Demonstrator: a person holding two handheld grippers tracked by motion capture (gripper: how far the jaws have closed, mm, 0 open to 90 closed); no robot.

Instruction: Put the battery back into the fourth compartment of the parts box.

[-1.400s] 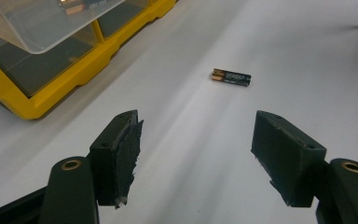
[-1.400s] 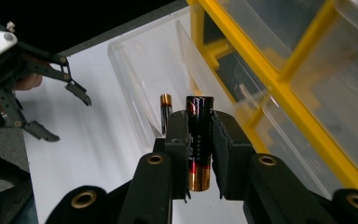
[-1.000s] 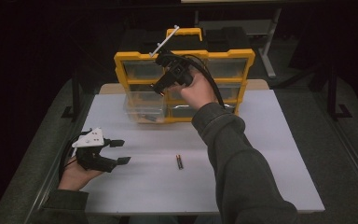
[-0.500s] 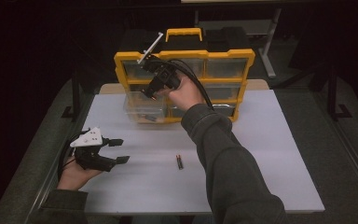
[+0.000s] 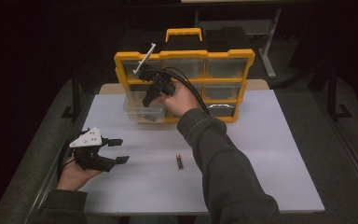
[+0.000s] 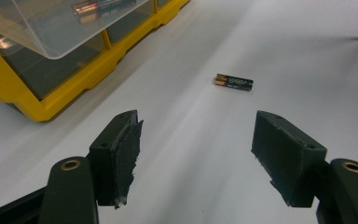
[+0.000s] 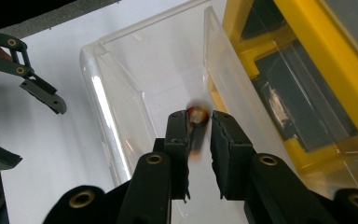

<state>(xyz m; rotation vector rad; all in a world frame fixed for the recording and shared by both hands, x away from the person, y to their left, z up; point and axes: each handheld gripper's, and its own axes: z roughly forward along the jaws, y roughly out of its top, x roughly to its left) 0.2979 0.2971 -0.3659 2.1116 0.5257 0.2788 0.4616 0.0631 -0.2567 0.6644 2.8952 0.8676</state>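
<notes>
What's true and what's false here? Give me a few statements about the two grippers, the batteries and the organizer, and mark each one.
1. The left gripper has its fingers wide apart with nothing between them. True.
2. A loose battery lies on the white table. True.
3. The organizer is blue. False: it is yellow with clear drawers.
4. The right gripper is above the clear drawer, with a second battery between its fingers. True.
5. That clear drawer is pushed fully shut. False: it stands pulled out of the organizer.
</notes>
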